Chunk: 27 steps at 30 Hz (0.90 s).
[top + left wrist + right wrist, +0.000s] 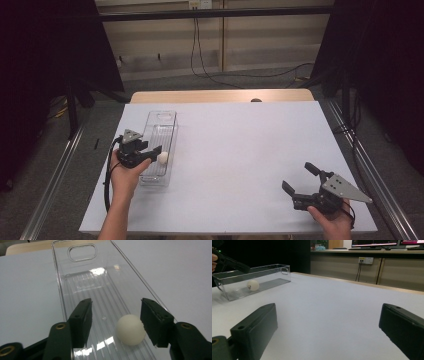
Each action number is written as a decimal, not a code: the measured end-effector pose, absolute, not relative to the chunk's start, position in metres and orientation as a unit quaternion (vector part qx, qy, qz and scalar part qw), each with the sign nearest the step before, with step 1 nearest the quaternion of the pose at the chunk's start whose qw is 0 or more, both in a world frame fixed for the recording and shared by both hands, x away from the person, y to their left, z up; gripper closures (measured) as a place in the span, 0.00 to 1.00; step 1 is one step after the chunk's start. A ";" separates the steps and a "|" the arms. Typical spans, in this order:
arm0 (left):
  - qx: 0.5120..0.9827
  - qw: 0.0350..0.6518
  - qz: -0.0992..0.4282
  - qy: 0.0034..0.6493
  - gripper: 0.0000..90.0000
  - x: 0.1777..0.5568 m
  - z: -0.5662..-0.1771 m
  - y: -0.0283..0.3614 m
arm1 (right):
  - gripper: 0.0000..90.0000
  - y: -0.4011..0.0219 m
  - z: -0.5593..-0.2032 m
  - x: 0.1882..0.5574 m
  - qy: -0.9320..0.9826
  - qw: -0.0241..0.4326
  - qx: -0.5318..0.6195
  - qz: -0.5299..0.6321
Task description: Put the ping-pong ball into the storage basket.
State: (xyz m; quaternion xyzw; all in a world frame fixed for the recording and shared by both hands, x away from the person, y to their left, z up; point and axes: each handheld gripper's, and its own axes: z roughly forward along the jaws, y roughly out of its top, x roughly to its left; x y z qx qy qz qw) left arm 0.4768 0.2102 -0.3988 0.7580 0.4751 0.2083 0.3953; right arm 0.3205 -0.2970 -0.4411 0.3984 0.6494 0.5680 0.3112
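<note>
A white ball rests on the ribbed floor of a long clear plastic bin at the table's left. My left gripper hovers over the bin's near end, pointing down into it. In the left gripper view the ball lies between the jaws of this gripper, close against the right one, while the left one stands well apart from it; the gripper is open. My right gripper sits low at the near right of the table, open wide with nothing between its jaws. The right gripper view shows the ball inside the bin far off.
The white tabletop stretches bare between the bin and my right gripper. A wooden strip borders the far edge. Metal rails run along both sides of the table, and cables lie on the floor behind it.
</note>
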 end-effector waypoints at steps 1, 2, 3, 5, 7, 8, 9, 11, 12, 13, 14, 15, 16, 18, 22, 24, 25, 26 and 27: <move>0.757 0.395 0.210 0.477 0.45 0.476 -0.399 0.210 | 0.02 -0.297 -0.441 0.321 0.649 0.312 0.398 0.568; 0.757 0.396 0.208 0.476 0.43 0.476 -0.399 0.211 | 0.02 -0.297 -0.441 0.320 0.650 0.311 0.398 0.568; 0.755 0.397 0.208 0.478 0.42 0.476 -0.399 0.211 | 0.01 -0.297 -0.441 0.320 0.651 0.310 0.397 0.568; 0.754 0.398 0.209 0.478 0.38 0.474 -0.399 0.212 | 0.01 -0.297 -0.441 0.320 0.650 0.312 0.398 0.567; 0.750 0.401 0.212 0.482 0.34 0.473 -0.398 0.211 | 0.02 -0.297 -0.441 0.320 0.649 0.310 0.399 0.568; 0.750 0.403 0.211 0.481 0.32 0.473 -0.398 0.211 | 0.01 -0.297 -0.441 0.320 0.649 0.312 0.399 0.568; 0.750 0.403 0.211 0.480 0.31 0.472 -0.398 0.212 | 0.02 -0.297 -0.441 0.320 0.650 0.311 0.398 0.568; 0.749 0.407 0.209 0.480 0.28 0.471 -0.398 0.212 | 0.02 -0.297 -0.441 0.320 0.650 0.311 0.398 0.568; 0.746 0.411 0.209 0.481 0.27 0.471 -0.398 0.211 | 0.02 -0.297 -0.441 0.320 0.649 0.312 0.398 0.568; 0.745 0.412 0.210 0.480 0.25 0.471 -0.398 0.211 | 0.01 -0.297 -0.441 0.320 0.649 0.311 0.399 0.568; 0.746 0.412 0.210 0.480 0.24 0.471 -0.398 0.211 | 0.02 -0.297 -0.441 0.320 0.649 0.311 0.399 0.568; 0.745 0.413 0.210 0.480 0.23 0.471 -0.398 0.211 | 0.02 -0.297 -0.441 0.320 0.648 0.313 0.398 0.569; 0.744 0.415 0.210 0.480 0.21 0.471 -0.398 0.211 | 0.02 -0.297 -0.441 0.320 0.649 0.312 0.398 0.568; 0.742 0.416 0.210 0.481 0.18 0.470 -0.398 0.210 | 0.02 -0.297 -0.441 0.320 0.650 0.312 0.398 0.568; 0.740 0.419 0.212 0.482 0.13 0.470 -0.397 0.211 | 0.01 -0.297 -0.441 0.321 0.650 0.311 0.397 0.569; 0.741 0.419 0.210 0.480 0.11 0.470 -0.397 0.212 | 0.01 -0.296 -0.441 0.321 0.651 0.309 0.398 0.568; 0.739 0.422 0.209 0.481 0.09 0.470 -0.397 0.212 | 0.01 -0.296 -0.441 0.321 0.651 0.309 0.398 0.568; 0.739 0.422 0.212 0.481 0.08 0.469 -0.397 0.212 | 0.01 -0.296 -0.441 0.321 0.651 0.308 0.397 0.569; 0.739 0.421 0.211 0.481 0.07 0.469 -0.397 0.213 | 0.02 -0.296 -0.441 0.321 0.651 0.309 0.398 0.569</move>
